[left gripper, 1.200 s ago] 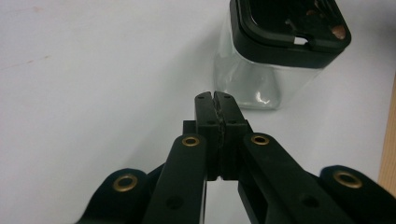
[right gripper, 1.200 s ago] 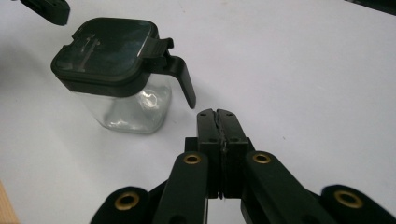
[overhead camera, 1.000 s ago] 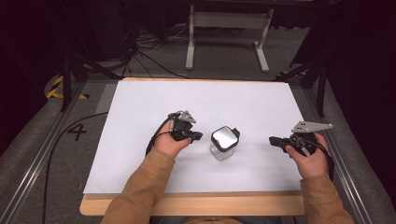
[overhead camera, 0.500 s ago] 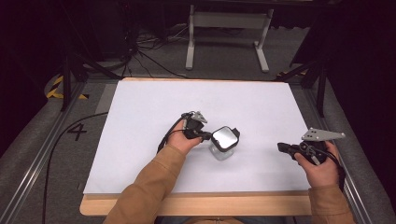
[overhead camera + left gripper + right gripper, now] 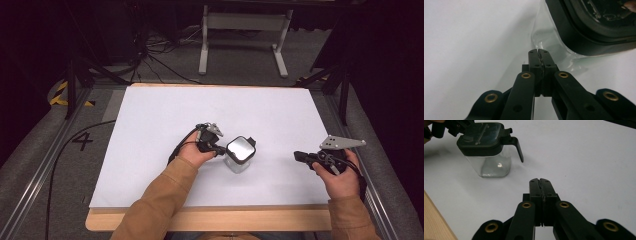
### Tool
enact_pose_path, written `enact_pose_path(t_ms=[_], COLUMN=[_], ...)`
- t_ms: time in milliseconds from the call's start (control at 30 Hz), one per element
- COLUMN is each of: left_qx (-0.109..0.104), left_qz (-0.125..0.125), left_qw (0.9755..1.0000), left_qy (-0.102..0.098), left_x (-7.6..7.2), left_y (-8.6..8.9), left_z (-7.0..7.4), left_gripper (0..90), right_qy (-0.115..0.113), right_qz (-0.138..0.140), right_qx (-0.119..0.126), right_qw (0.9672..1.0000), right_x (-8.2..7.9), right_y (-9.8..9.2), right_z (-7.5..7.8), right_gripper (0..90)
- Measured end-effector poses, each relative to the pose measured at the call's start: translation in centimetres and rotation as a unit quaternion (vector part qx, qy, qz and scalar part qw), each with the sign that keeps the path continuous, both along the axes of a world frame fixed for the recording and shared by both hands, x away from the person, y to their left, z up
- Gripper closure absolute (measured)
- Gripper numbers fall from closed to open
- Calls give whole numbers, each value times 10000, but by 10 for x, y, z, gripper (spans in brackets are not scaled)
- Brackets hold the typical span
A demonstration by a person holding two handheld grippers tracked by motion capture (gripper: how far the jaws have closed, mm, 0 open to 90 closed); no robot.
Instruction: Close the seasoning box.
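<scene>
Centrally, a small clear glass jar (image 5: pixel 239 162) with a black square lid (image 5: pixel 241 149) stands upright on the white sheet (image 5: pixel 150 125) covering the worktop (image 5: pixel 210 219), a little toward the person's edge. Its body is square with rounded corners and appears empty; in the right gripper view the jar (image 5: pixel 490 162) carries a black lever-like tab (image 5: pixel 517 146) that projects from one lid corner and slopes down beside the glass wall. From the high view that tab points away from the person and slightly to the right; the jar's long axis is vertical.

Left gripper (image 5: pixel 219 148): held in the left hand (image 5: pixel 192 154), forearm in a tan sleeve (image 5: pixel 155 205) angling in from the lower edge, tips at the jar's left side just under the lid rim. In the left gripper view its fingers (image 5: pixel 534 58) are pressed together, beside the glass; contact with the jar cannot be determined.

Right gripper (image 5: pixel 298 156): held in the right hand (image 5: pixel 342 175) near the sheet's right margin, well apart from the jar and aimed toward it. Its fingers (image 5: pixel 534 186) are likewise together, holding nothing.
</scene>
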State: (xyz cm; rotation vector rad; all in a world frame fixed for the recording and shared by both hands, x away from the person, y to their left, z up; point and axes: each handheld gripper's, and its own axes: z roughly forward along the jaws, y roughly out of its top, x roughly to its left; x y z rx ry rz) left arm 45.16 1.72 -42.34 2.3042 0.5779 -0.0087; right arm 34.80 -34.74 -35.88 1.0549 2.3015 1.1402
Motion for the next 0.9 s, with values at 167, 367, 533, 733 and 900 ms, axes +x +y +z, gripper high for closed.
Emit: enact_pose_path(t_ms=[167, 367, 533, 733, 900], left_qx=[134, 231, 286, 331, 333], left_qz=[-181, -353, -472, -654, -788], left_qw=[9996, 9990, 9984, 9972, 9962], left_qy=[151, 151, 138, 175, 169], left_x=[-8, -19, -27, -35, -40], left_y=[0, -4, -10, -20, -30], left_z=[1, 1, 1, -1, -2], left_gripper=[899, 899, 899, 898, 898], right_qy=[4, -14, -12, 9, -6], right_qz=[85, 203, 274, 334, 343], right_qx=[-2, 20, 24, 7, 6], right_qw=[10000, 9998, 9996, 9994, 9994], right_x=[5, 10, 14, 17, 17], right_y=[5, 11, 17, 20, 20], right_z=[1, 3, 3, 2, 2], right_gripper=[898, 898, 898, 898, 898])
